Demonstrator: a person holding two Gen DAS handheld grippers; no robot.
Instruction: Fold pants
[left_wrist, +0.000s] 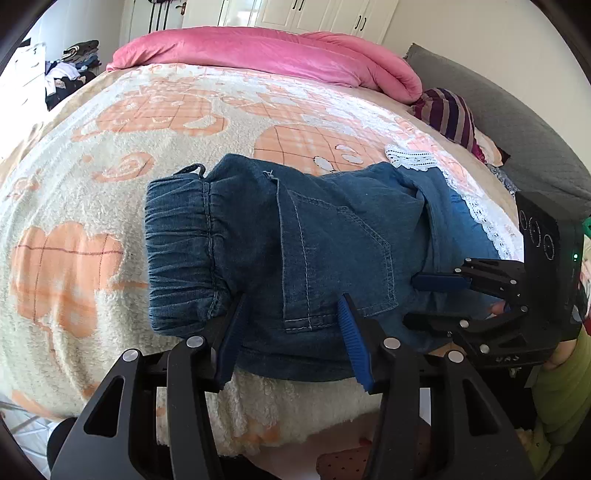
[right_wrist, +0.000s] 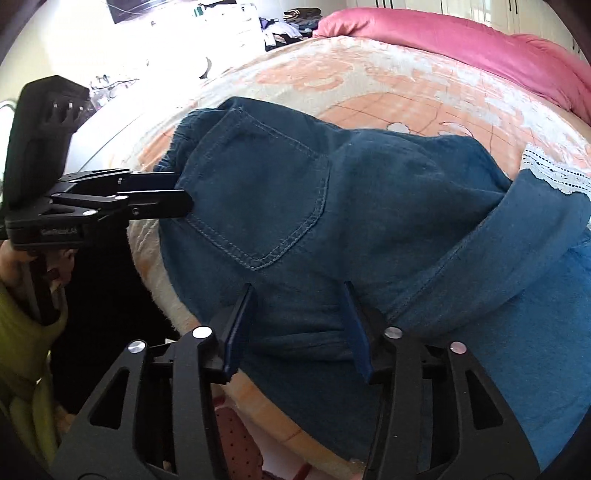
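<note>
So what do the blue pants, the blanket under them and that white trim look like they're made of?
Pants: soft denim or chambray, matte, with contrast topstitching around the pocket and a gathered elastic waistband. Blanket: plush fleece or sherpa, judging by the fuzzy, clumped pile; cream with a peach print. White trim: likely cotton lace, going by the rows of small eyelet holes along a scalloped edge.

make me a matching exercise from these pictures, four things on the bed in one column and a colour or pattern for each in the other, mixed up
Things:
1. pants
2. quilt
3. blanket
4. lace trim

Colours:
A. white
B. cream with orange checks
C. pink
D. denim blue

Pairs: 1-D, 2-C, 3-B, 4-A
</note>
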